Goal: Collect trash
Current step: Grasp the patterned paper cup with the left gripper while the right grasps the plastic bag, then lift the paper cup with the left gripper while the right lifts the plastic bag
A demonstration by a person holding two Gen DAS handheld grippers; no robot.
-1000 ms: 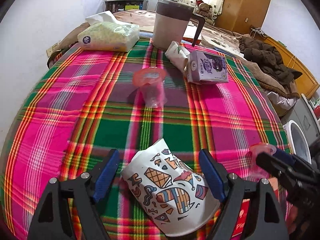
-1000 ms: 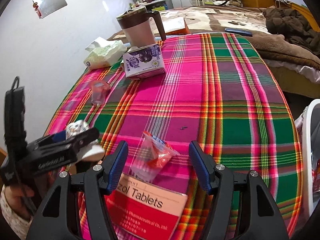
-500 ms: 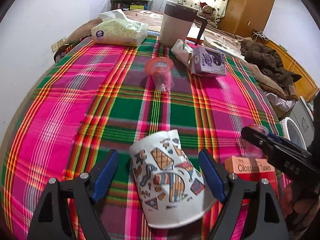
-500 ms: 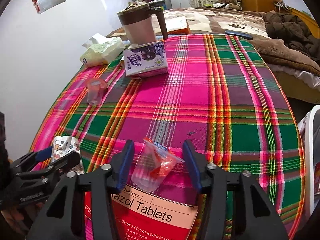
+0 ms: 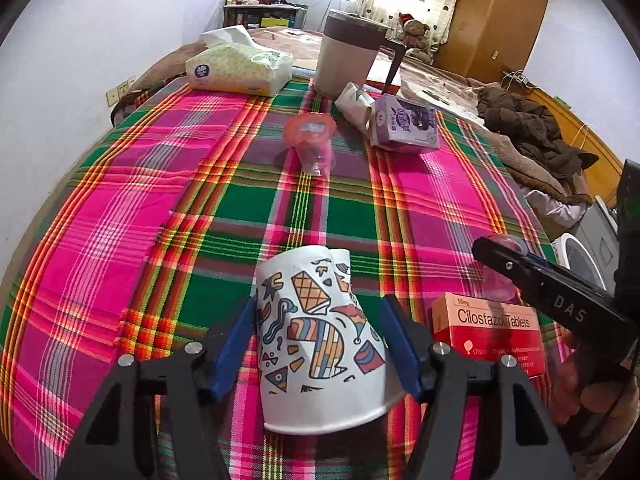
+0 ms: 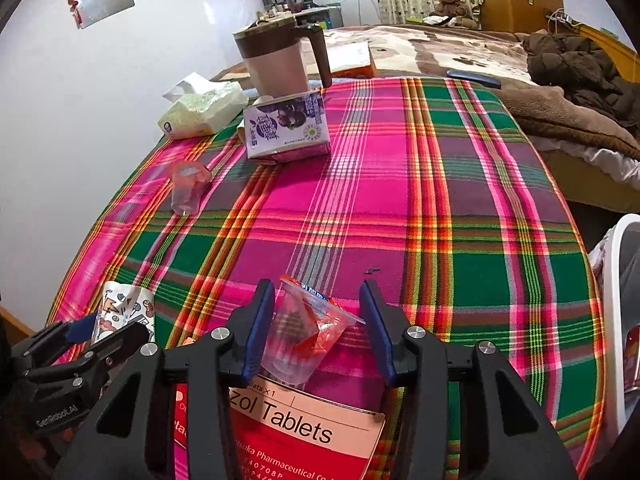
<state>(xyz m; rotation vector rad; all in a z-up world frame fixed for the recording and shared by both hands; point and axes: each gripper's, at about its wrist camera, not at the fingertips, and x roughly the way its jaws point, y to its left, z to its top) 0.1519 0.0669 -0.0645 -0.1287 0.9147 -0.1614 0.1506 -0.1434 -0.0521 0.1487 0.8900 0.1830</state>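
My left gripper (image 5: 320,336) has closed around a crumpled paper cup (image 5: 316,340) with a colourful print; both blue pads touch its sides. The cup also shows in the right wrist view (image 6: 124,312). My right gripper (image 6: 318,320) is half closed around a clear plastic cup (image 6: 308,332) with a red torn lid; a gap remains on the right side. Under it lies a red tablet box (image 6: 300,440), which also shows in the left wrist view (image 5: 492,332). Another clear cup with a red lid (image 5: 310,140) and a purple carton (image 5: 404,128) lie further back.
A plaid cloth (image 5: 160,200) covers the table. A tissue pack (image 5: 240,68), a brown-lidded kettle (image 5: 352,56) and a crushed white cup (image 5: 354,102) stand at the far edge. A white bin (image 6: 616,320) stands right of the table. A bed with clothes lies beyond.
Both grippers have narrowed: the left has closed onto the paper cup, the right has closed in around the clear plastic cup. Both views have shifted slightly.
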